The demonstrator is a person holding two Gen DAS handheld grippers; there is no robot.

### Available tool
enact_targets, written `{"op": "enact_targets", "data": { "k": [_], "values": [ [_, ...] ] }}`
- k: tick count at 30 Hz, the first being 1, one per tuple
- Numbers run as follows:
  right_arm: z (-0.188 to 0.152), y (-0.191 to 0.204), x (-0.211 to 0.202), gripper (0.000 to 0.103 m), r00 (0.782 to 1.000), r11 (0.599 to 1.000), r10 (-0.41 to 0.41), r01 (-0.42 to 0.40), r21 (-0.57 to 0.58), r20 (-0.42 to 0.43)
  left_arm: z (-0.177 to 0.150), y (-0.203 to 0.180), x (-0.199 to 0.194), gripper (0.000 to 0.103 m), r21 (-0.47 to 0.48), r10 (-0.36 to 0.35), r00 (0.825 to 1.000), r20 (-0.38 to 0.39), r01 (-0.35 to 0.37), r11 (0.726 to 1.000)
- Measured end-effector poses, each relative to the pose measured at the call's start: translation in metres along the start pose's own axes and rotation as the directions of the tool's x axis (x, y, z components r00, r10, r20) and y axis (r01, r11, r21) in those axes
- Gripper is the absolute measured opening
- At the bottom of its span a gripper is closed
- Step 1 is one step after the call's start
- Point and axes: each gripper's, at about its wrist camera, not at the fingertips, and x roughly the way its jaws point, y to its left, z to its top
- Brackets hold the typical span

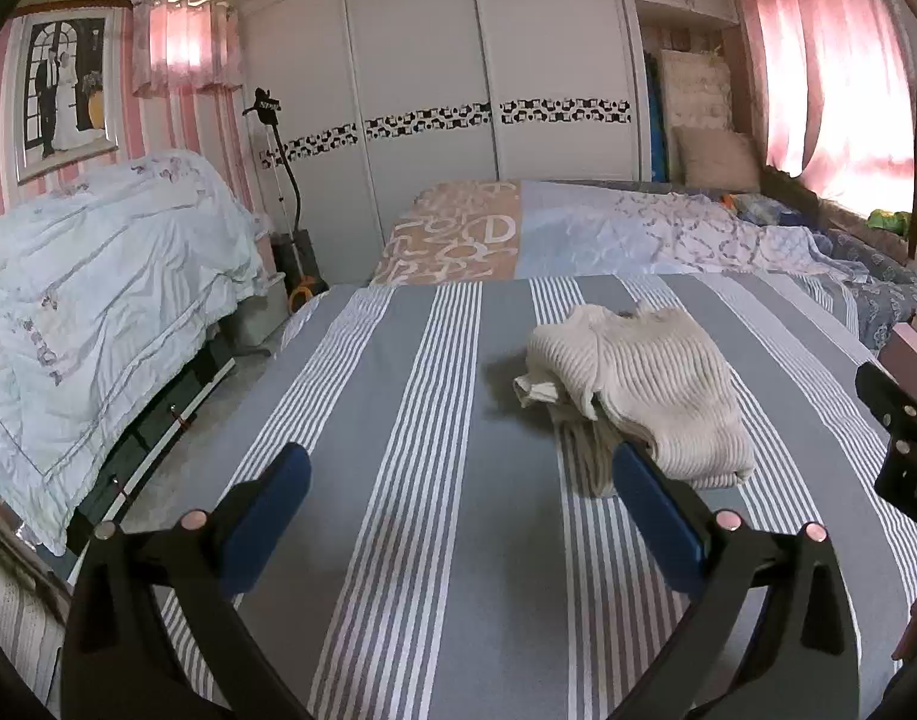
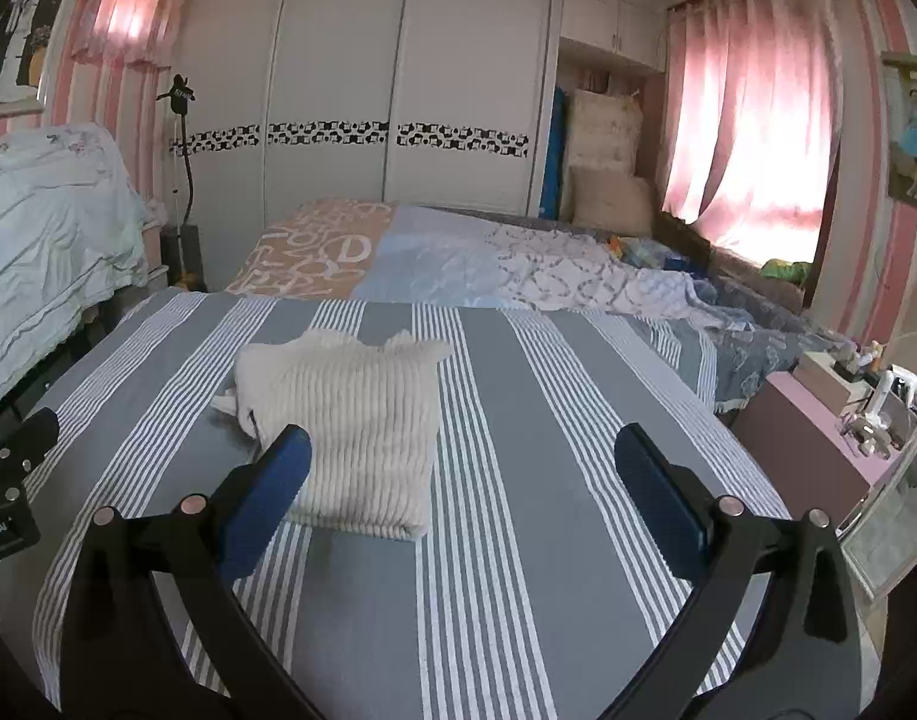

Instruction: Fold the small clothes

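Nearest to us, the left gripper (image 1: 458,492) hovers over the striped bedspread (image 1: 398,420), fingers spread wide and holding nothing. The right gripper (image 2: 461,480) hovers likewise, fingers wide apart and empty. Just beyond the fingertips, the cream ribbed sweater (image 2: 344,420) lies folded on the bedspread, with a smaller white piece (image 1: 533,390) protruding at its left edge. Farther back we see a patterned quilt (image 2: 458,264), then the white sliding wardrobe (image 2: 362,90).
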Motion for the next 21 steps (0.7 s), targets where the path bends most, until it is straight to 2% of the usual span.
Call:
{"op": "enact_targets", "data": {
  "k": [21],
  "values": [
    [0.0052,0.0012,0.0022,0.100,1.000,1.000,-0.004,0.004,-0.011,0.012,0.0041,-0.0006,-0.0043,0.101,-0.001,-0.018,1.000,-0.006,0.018,1.000]
  ]
}}
